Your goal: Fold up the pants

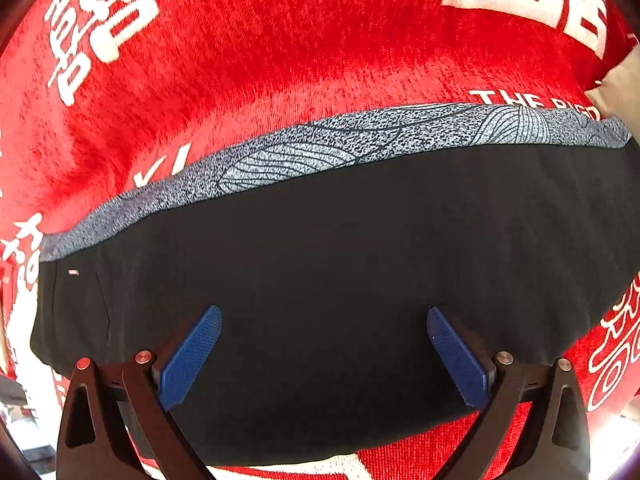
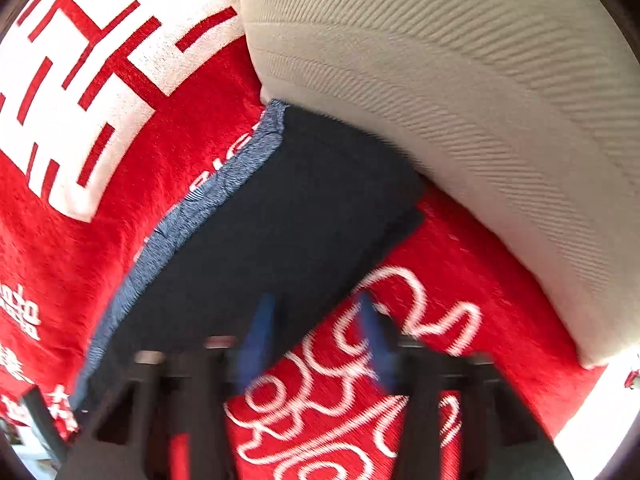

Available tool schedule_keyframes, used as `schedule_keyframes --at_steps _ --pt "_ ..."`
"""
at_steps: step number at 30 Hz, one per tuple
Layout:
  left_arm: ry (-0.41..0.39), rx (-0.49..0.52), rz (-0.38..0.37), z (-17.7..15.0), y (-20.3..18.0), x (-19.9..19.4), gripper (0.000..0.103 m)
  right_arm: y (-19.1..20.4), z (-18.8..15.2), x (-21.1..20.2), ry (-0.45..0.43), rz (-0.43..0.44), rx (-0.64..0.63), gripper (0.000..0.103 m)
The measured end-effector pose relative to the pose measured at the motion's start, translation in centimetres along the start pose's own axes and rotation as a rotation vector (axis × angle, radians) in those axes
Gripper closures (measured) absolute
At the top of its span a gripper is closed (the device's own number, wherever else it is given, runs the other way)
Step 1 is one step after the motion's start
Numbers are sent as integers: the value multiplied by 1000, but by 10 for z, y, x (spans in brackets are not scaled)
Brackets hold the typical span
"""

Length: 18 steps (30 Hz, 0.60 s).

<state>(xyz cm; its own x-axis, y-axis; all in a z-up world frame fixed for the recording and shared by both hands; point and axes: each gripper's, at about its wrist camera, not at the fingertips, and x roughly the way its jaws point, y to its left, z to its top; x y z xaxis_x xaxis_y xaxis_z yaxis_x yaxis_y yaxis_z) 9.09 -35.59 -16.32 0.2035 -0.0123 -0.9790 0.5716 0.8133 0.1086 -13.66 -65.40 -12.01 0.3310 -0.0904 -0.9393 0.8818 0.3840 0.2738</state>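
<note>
The pants (image 1: 328, 248) are dark navy, folded into a flat rectangle with a speckled grey-blue patterned band (image 1: 320, 144) along the far edge. They lie on a red blanket with white lettering (image 1: 240, 40). My left gripper (image 1: 324, 320) is open, its blue pads spread wide just above the middle of the folded pants, holding nothing. In the right wrist view the pants (image 2: 272, 220) run diagonally. My right gripper (image 2: 316, 312) is open and blurred, straddling the near right edge of the pants, one pad (image 2: 256, 340) over the fabric, the other over the blanket.
A large cream ribbed cushion (image 2: 460, 100) lies at the far right, touching the pants' far corner. It also shows in the left wrist view (image 1: 624, 84). The red blanket (image 2: 80, 220) surrounds the pants on all sides.
</note>
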Motion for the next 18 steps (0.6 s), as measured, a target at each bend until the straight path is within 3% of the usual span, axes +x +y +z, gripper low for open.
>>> schedule_keyframes --at_steps 2,8,9,10,12,15,18 --pt "5 -3 -5 0 1 0 0 5 -1 -2 -13 -23 -33 92" --pt "12 -35 -36 -4 5 3 0 -14 -9 0 14 -93 -47 88" --pt "18 -45 -50 -4 7 3 0 -24 -12 -2 34 -47 -10 82" --pt "22 -49 -57 -4 9 3 0 -35 -15 -2 60 22 40 69" --pt "25 -50 -53 -4 9 1 0 -48 -21 -6 70 105 108 57" --pt "15 -34 -33 -4 -1 -8 0 -52 -30 -9 54 196 150 55" --pt "-10 -28 -71 -3 -18 -25 0 -51 -34 -1 37 298 223 55"
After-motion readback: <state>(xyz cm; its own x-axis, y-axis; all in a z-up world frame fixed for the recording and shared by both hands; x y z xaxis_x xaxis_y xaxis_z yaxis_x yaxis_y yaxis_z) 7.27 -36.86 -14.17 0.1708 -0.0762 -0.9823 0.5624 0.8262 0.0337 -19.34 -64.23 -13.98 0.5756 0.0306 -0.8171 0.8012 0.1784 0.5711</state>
